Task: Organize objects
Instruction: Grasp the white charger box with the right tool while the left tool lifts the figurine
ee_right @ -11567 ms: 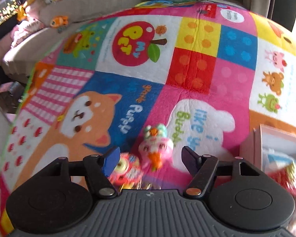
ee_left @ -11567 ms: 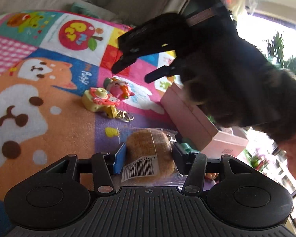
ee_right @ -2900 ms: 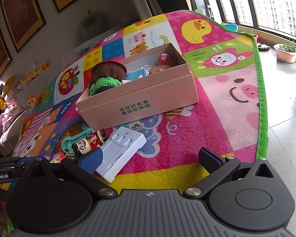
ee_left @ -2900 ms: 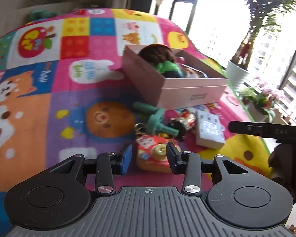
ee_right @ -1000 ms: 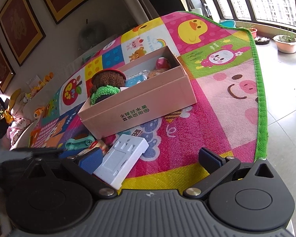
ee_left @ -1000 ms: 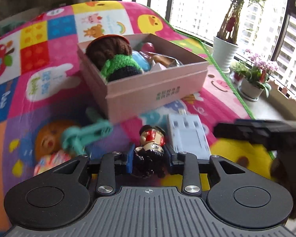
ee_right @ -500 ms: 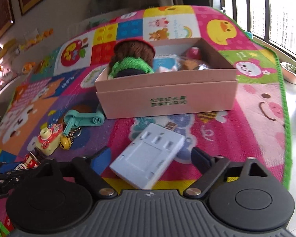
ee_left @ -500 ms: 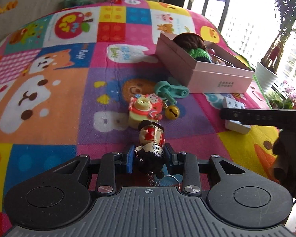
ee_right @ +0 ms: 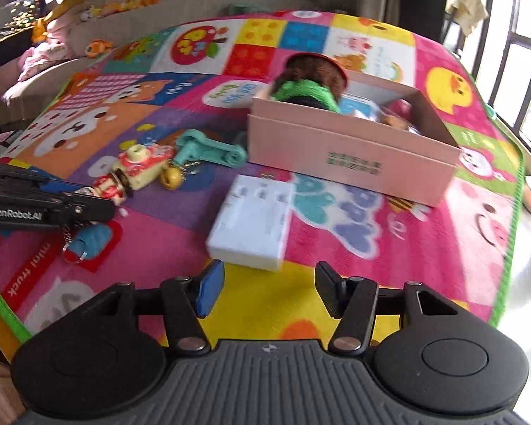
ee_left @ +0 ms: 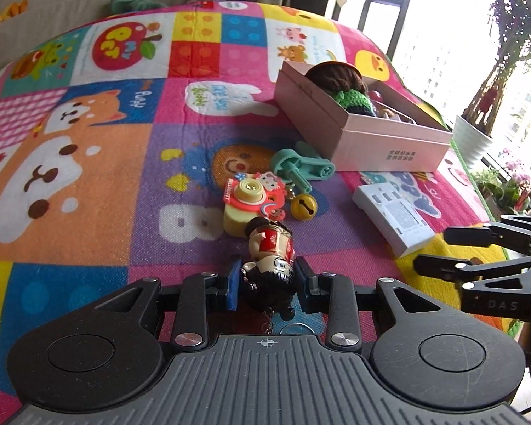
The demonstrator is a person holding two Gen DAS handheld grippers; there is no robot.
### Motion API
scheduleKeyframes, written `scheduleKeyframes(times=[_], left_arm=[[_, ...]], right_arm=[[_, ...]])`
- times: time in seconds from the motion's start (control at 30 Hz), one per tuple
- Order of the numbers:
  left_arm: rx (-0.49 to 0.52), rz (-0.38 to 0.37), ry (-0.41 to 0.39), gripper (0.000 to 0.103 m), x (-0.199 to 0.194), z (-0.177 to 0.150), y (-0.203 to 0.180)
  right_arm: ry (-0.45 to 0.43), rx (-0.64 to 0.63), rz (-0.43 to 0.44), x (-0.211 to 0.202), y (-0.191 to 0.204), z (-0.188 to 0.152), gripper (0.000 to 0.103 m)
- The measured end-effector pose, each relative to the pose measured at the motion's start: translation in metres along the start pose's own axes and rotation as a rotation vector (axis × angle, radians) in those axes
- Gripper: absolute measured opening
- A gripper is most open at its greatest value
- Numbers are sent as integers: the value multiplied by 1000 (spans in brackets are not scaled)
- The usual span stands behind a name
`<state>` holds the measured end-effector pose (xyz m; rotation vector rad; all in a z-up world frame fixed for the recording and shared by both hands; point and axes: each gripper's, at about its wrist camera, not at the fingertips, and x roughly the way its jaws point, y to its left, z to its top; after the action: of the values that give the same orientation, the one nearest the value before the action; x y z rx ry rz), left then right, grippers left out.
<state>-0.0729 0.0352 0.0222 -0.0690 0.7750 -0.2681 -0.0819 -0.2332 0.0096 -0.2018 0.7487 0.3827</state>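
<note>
Left gripper (ee_left: 267, 283) jaws clamped on figurine (ee_left: 270, 248), right gripper (ee_right: 263, 290) jaws wide, apart from white box (ee_right: 253, 225), pink box (ee_right: 350, 156) beyond, on mat (ee_left: 88, 177).

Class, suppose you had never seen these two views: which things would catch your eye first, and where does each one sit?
The bright cartoon play mat fills both views. On it, toward the window, stands an open pink box with a brown and green knitted toy poking out. Nearest the left wrist camera, the left gripper grips a small figurine keychain, while the right gripper is open just short of a white flat device.
</note>
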Motion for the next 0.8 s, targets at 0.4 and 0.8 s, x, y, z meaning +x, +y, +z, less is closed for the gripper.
scheduleKeyframes(times=[0.4,0.8], left_arm=[[-7,0,1,35,1,0,1],[50,25,-19,35,-1,-6,-5]], right_arm=[[-15,53,7,33,11,29,69],[-20,-37,58,-17,10,3,47]])
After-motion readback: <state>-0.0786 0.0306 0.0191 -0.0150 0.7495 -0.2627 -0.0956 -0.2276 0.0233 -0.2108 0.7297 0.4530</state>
